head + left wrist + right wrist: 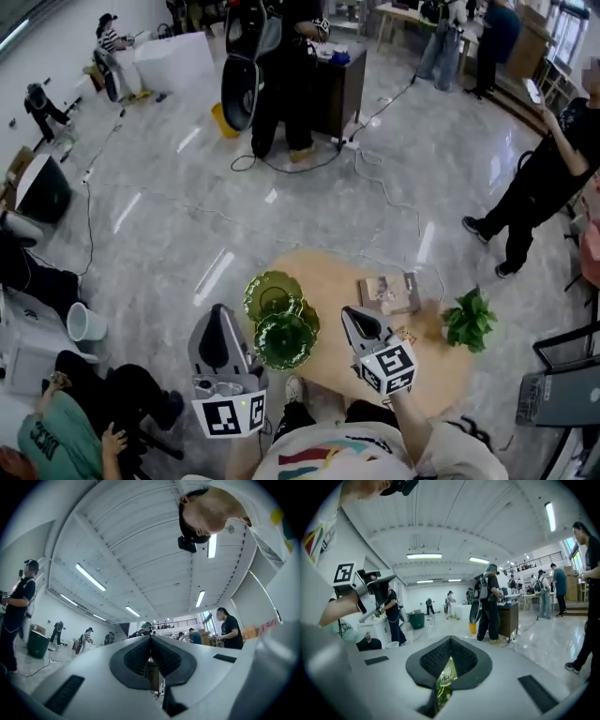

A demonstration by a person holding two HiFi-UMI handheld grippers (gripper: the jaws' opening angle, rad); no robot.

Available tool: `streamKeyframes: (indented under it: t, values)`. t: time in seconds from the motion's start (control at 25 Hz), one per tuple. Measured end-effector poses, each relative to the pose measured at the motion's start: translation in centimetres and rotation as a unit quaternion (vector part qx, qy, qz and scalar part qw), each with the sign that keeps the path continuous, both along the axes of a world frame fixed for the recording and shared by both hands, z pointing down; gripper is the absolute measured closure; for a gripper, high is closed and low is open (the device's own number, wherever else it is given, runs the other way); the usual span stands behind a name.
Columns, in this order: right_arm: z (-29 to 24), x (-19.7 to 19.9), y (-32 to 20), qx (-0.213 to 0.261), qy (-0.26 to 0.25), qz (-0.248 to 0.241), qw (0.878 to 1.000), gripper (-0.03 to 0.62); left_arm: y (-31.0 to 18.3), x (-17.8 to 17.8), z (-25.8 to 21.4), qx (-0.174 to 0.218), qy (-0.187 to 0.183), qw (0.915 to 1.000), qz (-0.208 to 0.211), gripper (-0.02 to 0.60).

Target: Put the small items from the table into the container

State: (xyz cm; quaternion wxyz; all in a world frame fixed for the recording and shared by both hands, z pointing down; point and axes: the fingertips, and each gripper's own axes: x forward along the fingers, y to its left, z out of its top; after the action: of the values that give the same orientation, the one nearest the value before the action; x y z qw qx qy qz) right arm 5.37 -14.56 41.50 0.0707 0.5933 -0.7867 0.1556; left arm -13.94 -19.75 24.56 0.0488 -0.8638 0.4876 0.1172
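Note:
Both grippers are held high, away from the round wooden table (328, 267). My right gripper (351, 315) is shut on a small green and gold packet (446, 679), which shows between its pads in the right gripper view. My left gripper (221, 309) hangs left of the table, and in the left gripper view its jaws (151, 638) meet at the tips with nothing in them. On the table lie two green glass dishes (273, 295), an open brownish box (389, 292) and another small item (405, 334) beside the right gripper.
A small potted plant (469, 321) stands at the table's right edge. A person (539, 183) stands to the right, and others stand by a dark cabinet (339, 89) beyond. Someone sits at lower left near a white bucket (84, 323). Cables trail over the grey floor.

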Motion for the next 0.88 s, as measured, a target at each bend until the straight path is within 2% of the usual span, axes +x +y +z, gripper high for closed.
streamKeyframes:
  t: [0.24,0.36,0.44,0.6,0.88]
  values:
    - [-10.1,-2.2,-1.0,0.117,-0.007,-0.005,0.993,0.580,1.2,3.3,-2.3,0.024,-0.029,0.9990,0.025,0.574]
    - [-13.4,-3.1,-0.5,0.155,0.019,-0.018,0.988,0.580,1.9,4.8,-2.0,0.027,-0.077,0.9960,0.036,0.574]
    - [-14.6,-3.5,-0.1,0.167,0.026,-0.025,0.985,0.580,2.1,5.6,-2.3,0.032,-0.093,0.9944,0.038,0.574]
    - [-15.0,-4.1,0.7,0.172,0.029,-0.040,0.984,0.580,2.5,7.1,-3.1,0.050,-0.069,0.9956,0.040,0.574]
    - [-15.8,-6.0,1.6,0.176,0.007,-0.063,0.982,0.580,3.3,6.4,-2.5,0.039,-0.084,0.9952,0.032,0.574]
